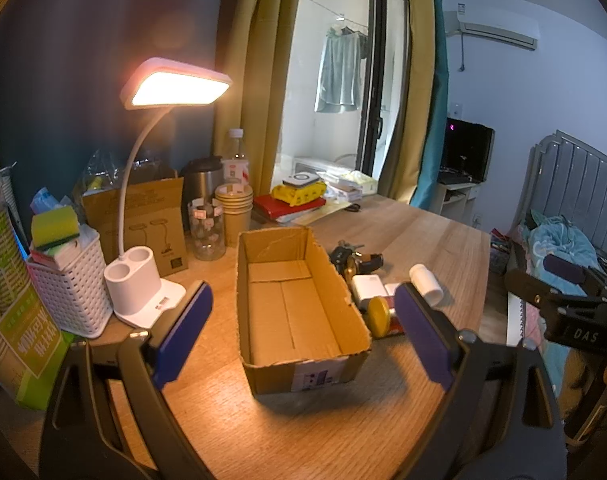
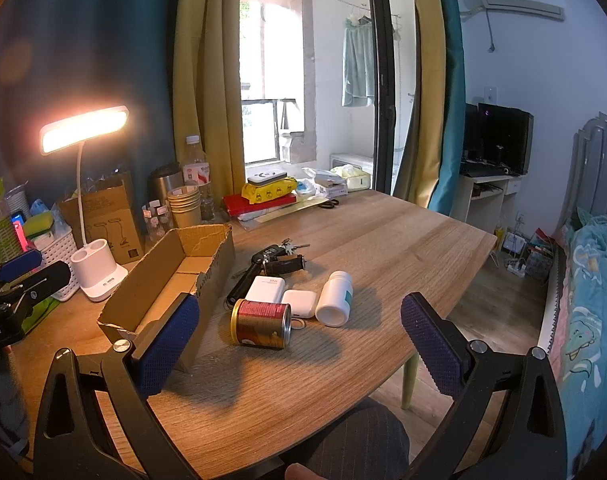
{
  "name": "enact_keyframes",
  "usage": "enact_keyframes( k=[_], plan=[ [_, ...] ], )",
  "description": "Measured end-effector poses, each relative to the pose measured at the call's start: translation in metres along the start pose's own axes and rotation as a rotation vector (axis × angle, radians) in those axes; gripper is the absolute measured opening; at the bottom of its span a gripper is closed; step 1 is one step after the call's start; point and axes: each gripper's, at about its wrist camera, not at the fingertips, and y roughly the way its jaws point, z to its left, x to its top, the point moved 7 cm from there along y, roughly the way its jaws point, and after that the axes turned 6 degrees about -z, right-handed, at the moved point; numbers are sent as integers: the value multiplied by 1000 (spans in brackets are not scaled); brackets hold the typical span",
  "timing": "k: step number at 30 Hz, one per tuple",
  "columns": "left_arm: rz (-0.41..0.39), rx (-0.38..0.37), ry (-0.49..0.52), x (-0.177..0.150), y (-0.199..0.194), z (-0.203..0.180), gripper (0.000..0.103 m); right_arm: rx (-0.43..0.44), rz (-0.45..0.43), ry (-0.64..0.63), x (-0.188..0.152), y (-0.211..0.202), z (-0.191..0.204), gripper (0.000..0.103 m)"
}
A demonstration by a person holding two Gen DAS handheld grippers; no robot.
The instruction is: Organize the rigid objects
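An empty open cardboard box (image 1: 295,300) lies on the wooden table (image 1: 415,232); it also shows in the right wrist view (image 2: 171,280). Beside it on the right lie a red and gold can (image 2: 261,323) on its side, a white pill bottle (image 2: 335,298), a white charger (image 2: 265,290), a white earbud case (image 2: 299,303), keys (image 2: 281,249) and a black torch (image 2: 243,280). My left gripper (image 1: 303,328) is open, its fingers either side of the box. My right gripper (image 2: 299,340) is open and empty, just in front of the can.
A lit white desk lamp (image 1: 143,280), a white basket (image 1: 69,292), paper cups (image 1: 234,208), a jar (image 1: 206,232), a brown carton (image 1: 151,220) and a book stack (image 1: 295,200) line the table's back. A bed (image 2: 591,300) stands right of the table edge.
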Motion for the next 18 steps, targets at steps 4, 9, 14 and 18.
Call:
enact_keyframes(
  k=[4, 9, 14, 18],
  plan=[
    [-3, 0, 0, 0, -1, 1, 93, 0, 1, 0, 0, 0, 0, 102],
    [-7, 4, 1, 1, -2, 1, 93, 1, 1, 0, 0, 0, 0, 102],
    [-4, 5, -2, 0, -2, 1, 93, 0, 3, 0, 0, 0, 0, 102],
    [-5, 7, -2, 0, -2, 1, 93, 0, 5, -1, -3, -1, 0, 102]
  ],
)
